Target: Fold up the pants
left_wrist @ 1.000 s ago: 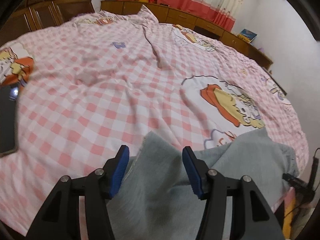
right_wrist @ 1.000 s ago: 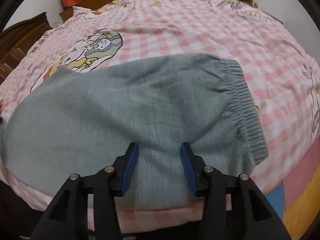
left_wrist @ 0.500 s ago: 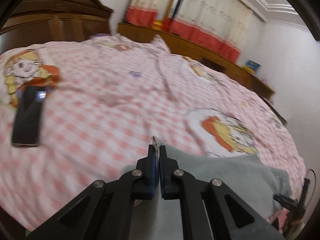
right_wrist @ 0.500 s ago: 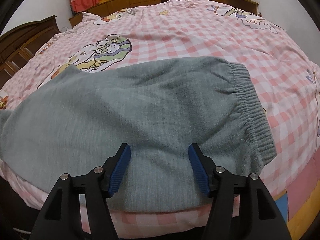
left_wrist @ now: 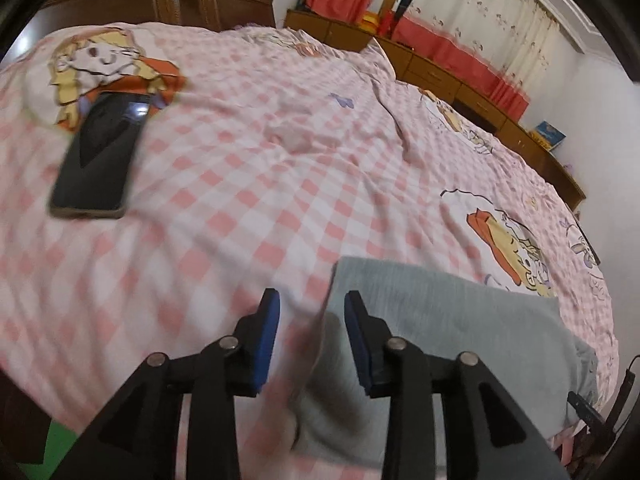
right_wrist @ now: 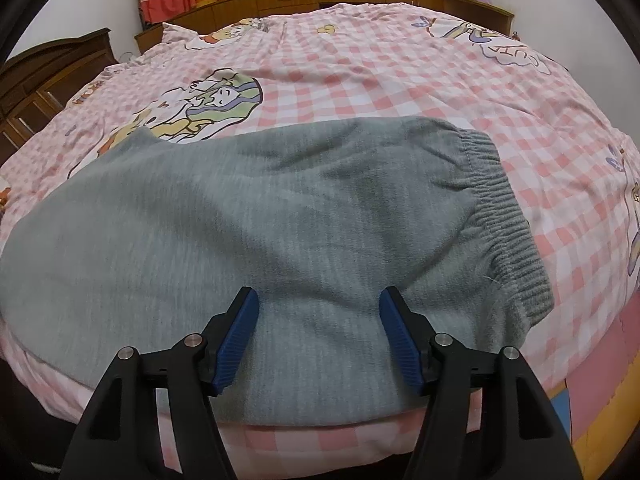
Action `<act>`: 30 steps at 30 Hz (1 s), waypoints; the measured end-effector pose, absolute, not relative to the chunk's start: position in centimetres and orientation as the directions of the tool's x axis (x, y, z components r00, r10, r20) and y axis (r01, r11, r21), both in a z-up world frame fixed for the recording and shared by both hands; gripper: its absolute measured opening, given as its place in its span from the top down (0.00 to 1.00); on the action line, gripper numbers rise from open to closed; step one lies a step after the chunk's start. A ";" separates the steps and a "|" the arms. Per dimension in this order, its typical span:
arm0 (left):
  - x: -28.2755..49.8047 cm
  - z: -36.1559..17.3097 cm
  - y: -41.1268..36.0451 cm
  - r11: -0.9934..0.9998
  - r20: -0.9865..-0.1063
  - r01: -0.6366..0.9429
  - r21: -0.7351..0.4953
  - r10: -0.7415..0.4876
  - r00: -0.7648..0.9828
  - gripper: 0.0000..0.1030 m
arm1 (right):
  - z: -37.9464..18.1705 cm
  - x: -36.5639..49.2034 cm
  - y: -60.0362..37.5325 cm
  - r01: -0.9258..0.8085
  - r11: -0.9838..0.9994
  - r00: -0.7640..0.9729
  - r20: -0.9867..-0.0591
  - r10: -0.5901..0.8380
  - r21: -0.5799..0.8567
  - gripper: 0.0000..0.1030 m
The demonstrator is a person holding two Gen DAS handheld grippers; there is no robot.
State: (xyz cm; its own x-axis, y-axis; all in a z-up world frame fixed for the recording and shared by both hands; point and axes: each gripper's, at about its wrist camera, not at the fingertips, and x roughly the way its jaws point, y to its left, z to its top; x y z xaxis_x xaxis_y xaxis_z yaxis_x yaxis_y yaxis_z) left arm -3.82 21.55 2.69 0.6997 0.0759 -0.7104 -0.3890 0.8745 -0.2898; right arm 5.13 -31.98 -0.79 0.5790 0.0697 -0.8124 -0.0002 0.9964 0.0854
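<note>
The grey pants (right_wrist: 280, 216) lie flat near the front edge of the bed, ribbed waistband (right_wrist: 504, 224) to the right in the right wrist view. My right gripper (right_wrist: 318, 312) is open and empty just above the pants' near edge. In the left wrist view the pants (left_wrist: 440, 320) lie at the lower right. Their leg end (left_wrist: 334, 280) sits by the right finger of my left gripper (left_wrist: 310, 312). That gripper is open and holds nothing.
A pink checked sheet with cartoon prints (left_wrist: 280, 168) covers the bed. A black phone (left_wrist: 100, 156) lies on it at the left. Wooden wardrobe and low cabinets (left_wrist: 440, 68) stand along the far walls. A cable and plug (left_wrist: 592, 404) are at the bed's right edge.
My left gripper, shut on the pants' leg end half a second ago, has opened and let it go. My right gripper has opened wider and stayed over the pants.
</note>
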 end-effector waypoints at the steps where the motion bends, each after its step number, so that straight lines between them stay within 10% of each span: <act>1: -4.9 2.8 21.5 0.869 -0.705 -0.398 -0.295 0.083 0.704 0.64 | -0.8 5.1 -31.9 0.004 0.997 0.582 -0.810 0.065 0.083 0.37; 17: -7.3 -0.5 18.4 0.881 -0.736 -0.412 -0.230 0.120 0.666 0.63 | -0.2 3.3 -30.8 -0.041 0.999 0.555 -0.830 0.044 0.025 0.37; 23: -7.3 -0.5 18.6 0.857 -0.720 -0.408 -0.316 0.064 0.691 0.93 | -0.5 3.0 -30.6 -0.055 0.998 0.561 -0.827 0.046 0.019 0.36; 30: -9.0 2.2 18.1 0.851 -0.669 -0.441 -0.284 0.153 0.727 0.97 | -0.8 2.7 -30.6 -0.069 0.997 0.584 -0.810 0.055 0.018 0.35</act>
